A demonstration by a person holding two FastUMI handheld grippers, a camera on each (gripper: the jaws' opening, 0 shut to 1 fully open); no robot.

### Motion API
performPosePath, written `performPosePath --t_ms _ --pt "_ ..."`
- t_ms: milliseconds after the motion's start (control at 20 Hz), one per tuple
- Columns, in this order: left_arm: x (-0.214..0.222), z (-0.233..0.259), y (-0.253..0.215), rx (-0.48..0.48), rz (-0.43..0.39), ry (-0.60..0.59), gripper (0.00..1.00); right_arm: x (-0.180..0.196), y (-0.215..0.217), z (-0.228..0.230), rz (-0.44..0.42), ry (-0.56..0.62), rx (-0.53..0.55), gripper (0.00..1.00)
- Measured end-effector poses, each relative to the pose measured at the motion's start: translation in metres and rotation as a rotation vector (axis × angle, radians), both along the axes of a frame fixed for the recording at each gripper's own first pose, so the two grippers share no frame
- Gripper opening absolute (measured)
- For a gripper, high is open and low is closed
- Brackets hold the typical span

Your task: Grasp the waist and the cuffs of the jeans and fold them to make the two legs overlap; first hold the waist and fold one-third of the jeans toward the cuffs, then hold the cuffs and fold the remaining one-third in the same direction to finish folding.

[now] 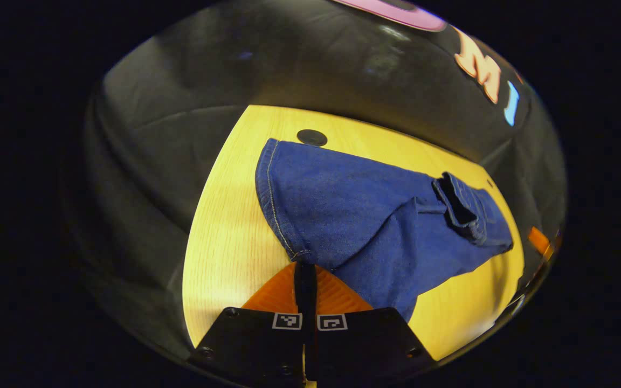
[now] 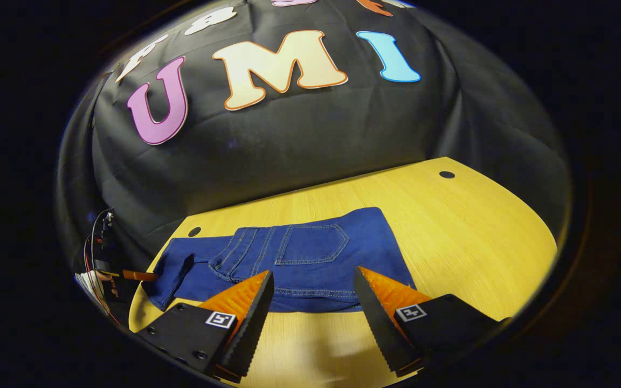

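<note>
One jeans (image 2: pixel 310 258), two tools

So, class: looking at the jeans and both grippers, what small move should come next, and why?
Probably lower the right gripper onto the near edge of the jeans and close it. It hangs open just above that edge, while the left gripper is already shut on the hem at the other end.

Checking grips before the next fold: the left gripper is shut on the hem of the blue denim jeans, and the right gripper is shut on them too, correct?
Not quite. In the right gripper view the right gripper is open above the blue denim jeans, gripping nothing. The left gripper is shut on the hem, as the left gripper view shows.
</note>
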State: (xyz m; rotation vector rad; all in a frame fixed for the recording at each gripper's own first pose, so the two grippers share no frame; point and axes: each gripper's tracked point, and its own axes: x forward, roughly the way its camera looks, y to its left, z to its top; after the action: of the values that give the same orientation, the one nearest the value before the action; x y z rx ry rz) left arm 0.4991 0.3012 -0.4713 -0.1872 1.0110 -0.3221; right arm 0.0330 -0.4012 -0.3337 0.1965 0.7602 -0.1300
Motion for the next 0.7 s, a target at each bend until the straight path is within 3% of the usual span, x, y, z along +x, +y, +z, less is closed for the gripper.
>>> performPosePath --t_ms 150,500,700 --pt "0.007 0.024 -0.005 -0.047 0.03 -0.071 0.0 -0.001 -0.015 0.01 -0.01 -0.02 -0.017 0.92" --pt "0.012 0.083 -0.044 -0.076 -0.002 -0.163 0.0 -0.003 -0.028 0.018 0.005 -0.029 0.01 0.92" --pt "0.022 0.074 -0.027 -0.006 0.025 -0.168 0.0 -0.004 -0.038 0.02 0.009 -0.025 0.016 0.92"
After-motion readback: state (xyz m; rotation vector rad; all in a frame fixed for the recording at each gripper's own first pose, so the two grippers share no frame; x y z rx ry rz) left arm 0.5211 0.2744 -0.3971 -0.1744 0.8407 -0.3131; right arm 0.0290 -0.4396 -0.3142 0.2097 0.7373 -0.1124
